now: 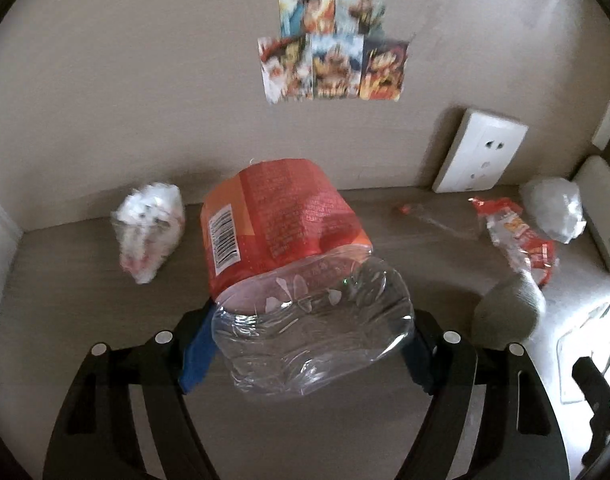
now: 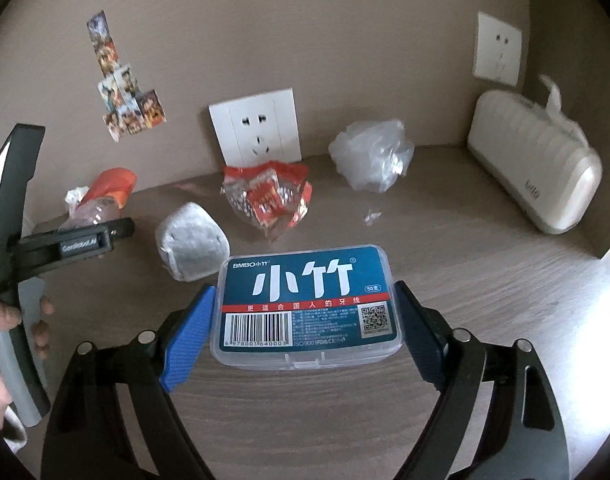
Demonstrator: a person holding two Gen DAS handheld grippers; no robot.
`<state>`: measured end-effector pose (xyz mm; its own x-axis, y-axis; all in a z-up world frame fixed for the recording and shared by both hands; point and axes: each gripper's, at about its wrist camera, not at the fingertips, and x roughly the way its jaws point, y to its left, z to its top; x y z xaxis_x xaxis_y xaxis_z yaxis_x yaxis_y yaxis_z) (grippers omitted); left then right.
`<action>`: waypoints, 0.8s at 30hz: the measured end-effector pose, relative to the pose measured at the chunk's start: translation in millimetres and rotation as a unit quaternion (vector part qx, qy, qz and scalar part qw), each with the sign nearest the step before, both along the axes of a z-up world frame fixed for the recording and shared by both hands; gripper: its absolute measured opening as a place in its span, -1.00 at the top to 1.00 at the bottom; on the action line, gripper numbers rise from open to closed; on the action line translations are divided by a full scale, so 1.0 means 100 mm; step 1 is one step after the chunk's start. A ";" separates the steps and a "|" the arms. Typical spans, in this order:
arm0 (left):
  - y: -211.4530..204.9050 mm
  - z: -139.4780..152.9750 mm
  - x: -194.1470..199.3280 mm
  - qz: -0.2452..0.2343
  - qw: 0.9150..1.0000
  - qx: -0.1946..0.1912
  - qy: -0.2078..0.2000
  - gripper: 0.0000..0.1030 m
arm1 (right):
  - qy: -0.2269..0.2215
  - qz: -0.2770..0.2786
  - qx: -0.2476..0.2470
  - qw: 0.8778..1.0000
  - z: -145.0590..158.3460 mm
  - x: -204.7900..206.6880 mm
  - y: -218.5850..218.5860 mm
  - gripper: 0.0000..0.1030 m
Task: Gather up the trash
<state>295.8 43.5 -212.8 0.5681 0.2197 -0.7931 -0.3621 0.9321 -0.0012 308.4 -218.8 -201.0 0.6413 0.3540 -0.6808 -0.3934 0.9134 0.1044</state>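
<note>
Straddling a crushed clear plastic bottle with an orange label (image 1: 301,268), the left gripper (image 1: 305,344) pinches it; the right gripper (image 2: 305,320) brackets a clear blue-labelled floss box (image 2: 305,304) on the counter (image 2: 485,280), contact unclear.

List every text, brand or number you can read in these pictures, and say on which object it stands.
"BMBO小竹", "小竹", "50支", "更适合国人的牙线", "ISO 9001 FDA CE": clear plastic box.
Barcode digits on the box: roughly "6978001640003", not certain.
Other fine print on the box: too small.
Orange label on crushed bottle: print blurred.
Left gripper lettering: unreadable.
Wall pictures: blurred.
</note>
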 end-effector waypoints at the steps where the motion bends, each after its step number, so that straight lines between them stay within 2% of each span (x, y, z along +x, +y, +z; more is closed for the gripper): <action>1: 0.00 0.05 -0.12 -0.001 1.000 0.001 -0.004 -0.46 | -0.006 0.000 0.002 1.000 0.05 -0.04 -0.01 -0.68; 12: -0.62 0.74 -0.86 -0.046 0.997 0.016 -0.055 -0.46 | -0.070 0.001 0.023 0.997 0.68 -0.65 -0.34 -0.68; 13: -0.65 0.76 -0.79 -0.050 0.997 0.015 -0.058 -0.46 | -0.074 0.000 0.024 0.997 0.71 -0.72 -0.39 -0.68; 15: -0.83 0.87 -0.91 -0.063 0.996 0.017 -0.065 -0.46 | -0.081 -0.003 0.026 0.996 0.78 -0.87 -0.51 -0.68; 21: -1.32 0.97 -1.36 -0.106 0.992 0.016 -0.072 -0.46 | -0.095 -0.018 0.026 0.995 0.92 -1.38 -0.92 -0.68; 24: -1.62 0.92 -1.44 -0.134 0.988 0.013 -0.072 -0.46 | -0.097 -0.031 0.025 0.995 0.94 -1.65 -1.17 -0.68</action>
